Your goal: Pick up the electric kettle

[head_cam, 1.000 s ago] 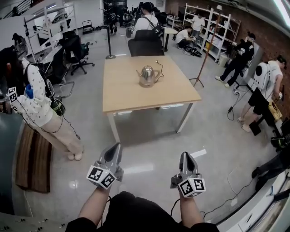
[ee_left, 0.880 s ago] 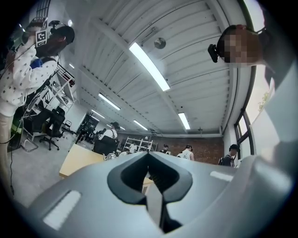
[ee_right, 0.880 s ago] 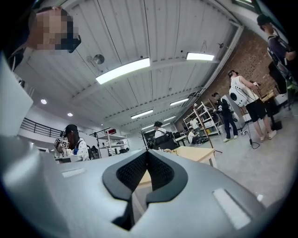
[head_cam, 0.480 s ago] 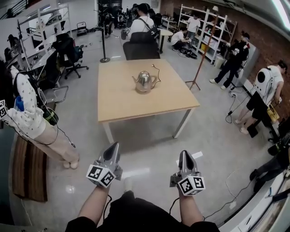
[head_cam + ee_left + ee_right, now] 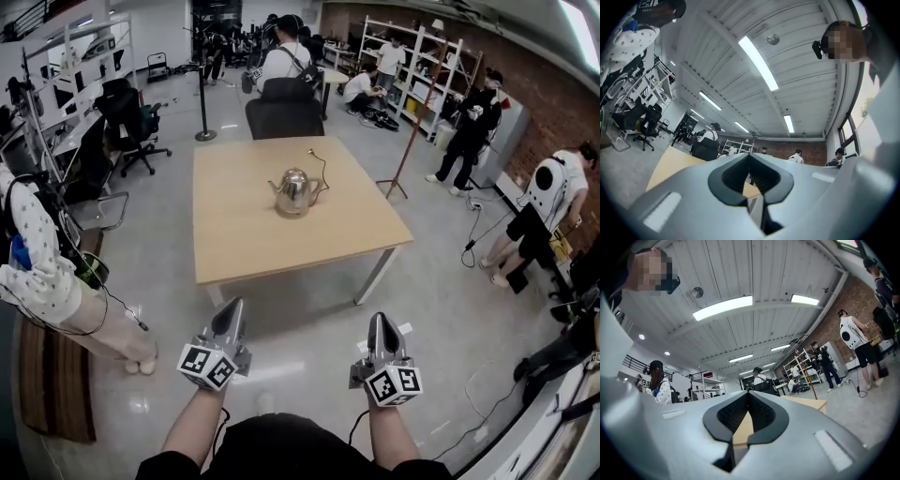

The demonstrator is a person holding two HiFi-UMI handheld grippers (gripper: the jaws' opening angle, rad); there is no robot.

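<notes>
Head view: left tool and right tool, both clenched empty, may topple the distant electric kettle unless opened first.

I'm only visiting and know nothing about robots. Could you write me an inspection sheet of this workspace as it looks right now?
Surface: light wooden table, bare apart from the kettle and its cord.
Job's things: metal electric kettle, upright near the table's middle, untouched.
Clutter: nothing seen on the table.
Grippers: left gripper and right gripper are both shut and empty, held over the floor short of the table.
Cables: thin cord runs from the kettle across the tabletop; a floor cable lies at the right.
Surroundings: black chair behind the table, shelving at the back, several people around the room.
</notes>
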